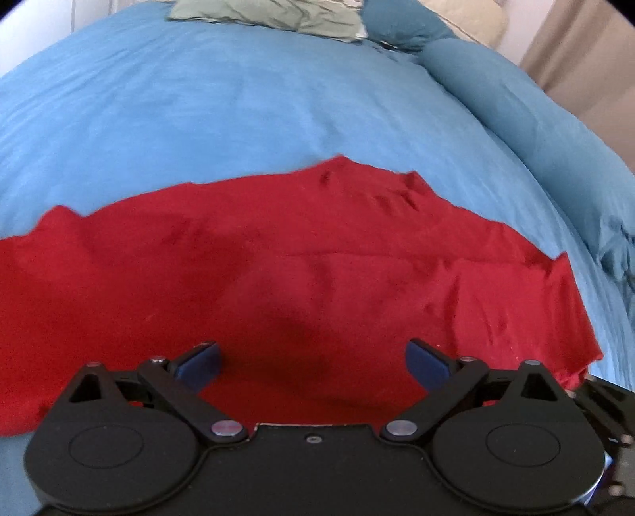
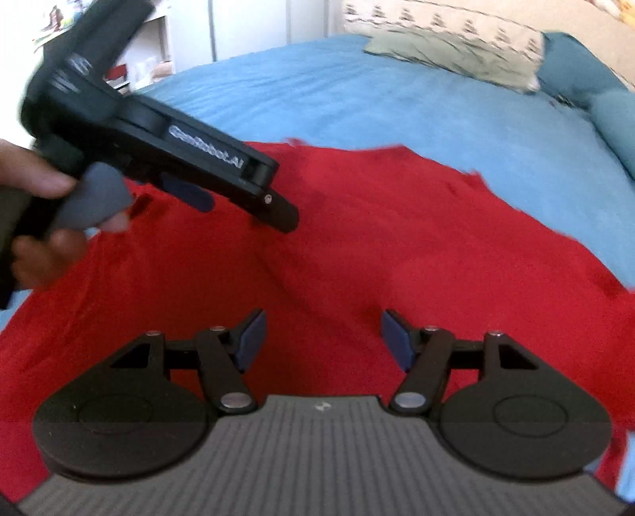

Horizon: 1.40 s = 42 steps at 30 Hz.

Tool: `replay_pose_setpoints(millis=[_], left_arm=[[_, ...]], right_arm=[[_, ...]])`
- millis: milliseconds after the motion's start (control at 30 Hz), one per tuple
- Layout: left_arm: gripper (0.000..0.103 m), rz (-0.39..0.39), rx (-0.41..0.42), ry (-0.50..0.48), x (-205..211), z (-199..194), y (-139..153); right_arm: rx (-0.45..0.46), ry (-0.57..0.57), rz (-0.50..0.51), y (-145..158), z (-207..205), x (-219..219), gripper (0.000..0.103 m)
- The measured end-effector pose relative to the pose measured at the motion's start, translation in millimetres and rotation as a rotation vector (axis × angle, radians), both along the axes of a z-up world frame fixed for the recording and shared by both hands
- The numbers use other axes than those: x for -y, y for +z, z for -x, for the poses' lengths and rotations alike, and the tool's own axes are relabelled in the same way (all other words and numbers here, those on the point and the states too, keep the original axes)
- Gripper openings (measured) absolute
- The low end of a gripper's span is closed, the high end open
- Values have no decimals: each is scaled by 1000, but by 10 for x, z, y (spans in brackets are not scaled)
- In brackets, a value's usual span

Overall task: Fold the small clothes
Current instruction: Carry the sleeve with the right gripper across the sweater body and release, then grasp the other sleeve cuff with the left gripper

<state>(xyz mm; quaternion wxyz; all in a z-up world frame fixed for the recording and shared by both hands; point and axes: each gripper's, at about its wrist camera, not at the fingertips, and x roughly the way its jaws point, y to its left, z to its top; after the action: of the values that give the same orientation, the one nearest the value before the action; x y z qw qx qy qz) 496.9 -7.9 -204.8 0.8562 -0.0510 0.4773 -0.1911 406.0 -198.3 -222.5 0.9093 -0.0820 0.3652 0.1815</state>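
A red garment (image 1: 301, 270) lies spread flat on the blue bed cover (image 1: 238, 103); it also fills the right wrist view (image 2: 377, 238). My left gripper (image 1: 313, 363) is open and empty, hovering over the near part of the red cloth. My right gripper (image 2: 322, 337) is open and empty, also above the red cloth. The left gripper also shows from the side in the right wrist view (image 2: 222, 190), held by a hand at the left, over the cloth's far left part.
A folded grey-green garment (image 1: 274, 16) lies at the far end of the bed, also in the right wrist view (image 2: 456, 55). Blue pillows (image 1: 528, 115) line the right side. A patterned pillow (image 2: 436, 20) and white furniture (image 2: 158, 47) stand beyond the bed.
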Motion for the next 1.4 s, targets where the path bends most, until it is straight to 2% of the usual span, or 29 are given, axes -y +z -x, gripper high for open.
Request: replay_pose_setpoints(millis=[67, 133, 167, 200, 233, 300, 400, 500, 600, 667, 767, 833, 933, 1033, 1100, 1133, 1167, 1200, 1233, 1333, 1400], left_arm=[[92, -13, 8, 10, 44, 0, -37], [84, -19, 23, 29, 41, 1, -44], [74, -25, 27, 40, 38, -13, -44], [57, -33, 27, 53, 36, -29, -46], [48, -45, 27, 65, 24, -53, -48], [4, -74, 22, 89, 15, -98, -41], [4, -53, 48, 111, -24, -112, 101], [4, -67, 150, 120, -18, -53, 389], [4, -100, 230, 188, -127, 22, 577], [4, -120, 253, 240, -262, 62, 557], [7, -109, 186, 254, -412, 16, 338], [17, -157, 162, 261, -460, 25, 209], [21, -211, 139, 316, -622, 112, 154], [21, -328, 89, 384, -810, 217, 118], [23, -319, 76, 392, -870, 280, 177], [26, -308, 86, 367, -858, 312, 240], [44, -300, 104, 327, -800, 332, 312], [65, -290, 129, 273, -704, 351, 383], [72, -276, 150, 228, -622, 354, 435], [75, -233, 152, 132, -389, 267, 425], [73, -218, 135, 124, -319, 167, 328]], right_arm=[[-16, -42, -17, 32, 152, 193, 83], [-40, -92, -39, 38, 293, 384, 83], [-49, -115, -48, 39, 347, 461, 83], [-57, -144, -56, 30, 397, 540, 83], [-63, -167, -64, 44, 434, 601, 83], [-77, -218, -86, 38, 471, 735, 83], [-88, -281, -109, 19, 491, 871, 83], [-88, -338, -104, 33, 469, 998, 85], [-98, -389, -84, 40, 378, 1104, 87], [-107, -447, -51, 49, 308, 1227, 87], [-108, -498, -84, 46, 234, 1493, 88], [-129, -534, -95, -5, 194, 1645, 87], [-142, -537, -132, -46, 271, 1835, 86], [-169, -521, -80, 13, 366, 1829, 86], [-186, -506, -48, 121, 364, 1746, 87], [-175, -486, -38, 215, 379, 1674, 88], [-154, -458, -39, 318, 372, 1600, 91], [-133, -432, -45, 393, 369, 1544, 95], [-113, -401, -49, 446, 333, 1470, 96], [-71, -347, -17, 406, 119, 1302, 96], [-79, -369, -18, 285, -2, 1295, 95]])
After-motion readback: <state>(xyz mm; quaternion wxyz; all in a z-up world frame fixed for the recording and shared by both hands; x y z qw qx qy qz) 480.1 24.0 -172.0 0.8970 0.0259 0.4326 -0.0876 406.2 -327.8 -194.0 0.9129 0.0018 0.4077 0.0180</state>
